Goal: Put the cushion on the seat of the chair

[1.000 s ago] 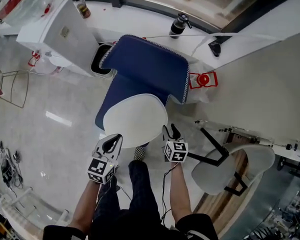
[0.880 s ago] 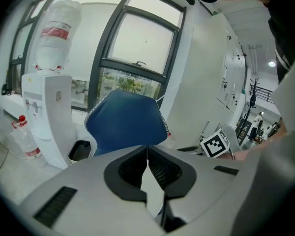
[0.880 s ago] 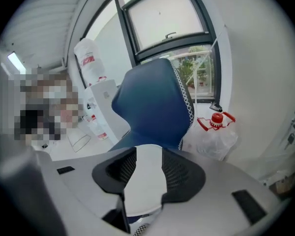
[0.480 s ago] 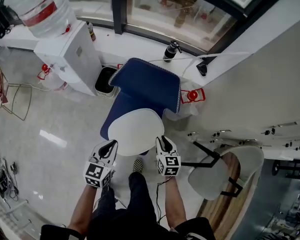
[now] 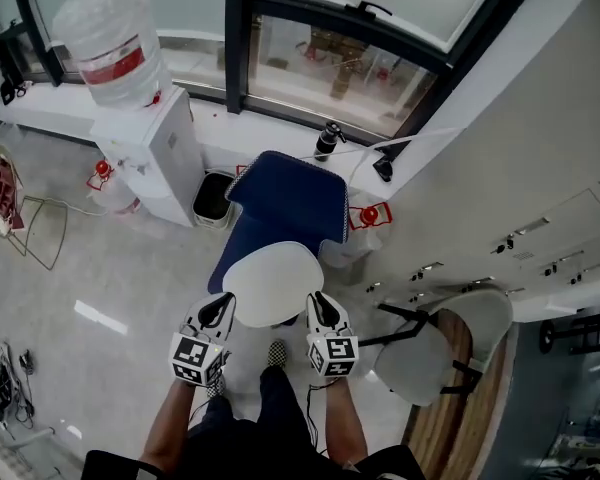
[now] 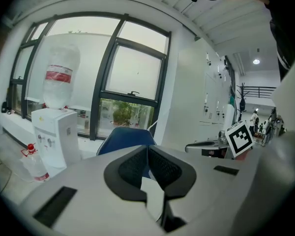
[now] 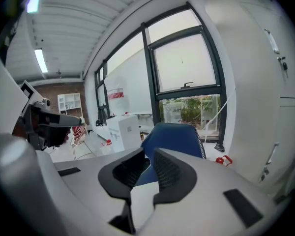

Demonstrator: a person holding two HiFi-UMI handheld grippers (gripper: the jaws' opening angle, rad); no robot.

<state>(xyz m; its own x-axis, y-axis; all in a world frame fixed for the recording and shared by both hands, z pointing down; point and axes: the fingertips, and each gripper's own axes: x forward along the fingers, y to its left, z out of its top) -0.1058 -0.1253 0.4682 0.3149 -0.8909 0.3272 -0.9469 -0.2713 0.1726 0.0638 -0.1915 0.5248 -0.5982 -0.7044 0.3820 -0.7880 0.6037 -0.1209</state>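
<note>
A white oval cushion (image 5: 271, 282) hangs above the front of the blue chair's seat (image 5: 242, 240), below its blue backrest (image 5: 288, 199). My left gripper (image 5: 220, 311) is shut on the cushion's near left edge. My right gripper (image 5: 318, 306) is on the near right edge; its jaws have just been closing, and the white edge sits between them. The left gripper view has a white strip of cushion (image 6: 153, 195) pinched in the left gripper (image 6: 148, 149), with the blue chair (image 6: 123, 137) beyond. Beyond the right gripper (image 7: 151, 154), the blue chair (image 7: 176, 133) stands by the window.
A white water dispenser (image 5: 148, 151) with a big bottle (image 5: 109, 38) stands left of the chair, a black bin (image 5: 212, 196) beside it. A red object (image 5: 368, 215) lies at the chair's right. A grey shell chair (image 5: 442, 346) is at the right. A wire stand (image 5: 32, 220) is far left.
Both grippers have risen with the cushion, and the view has pulled back from the floor. The right gripper, open at the cushion's right edge before, now grips its near edge.
</note>
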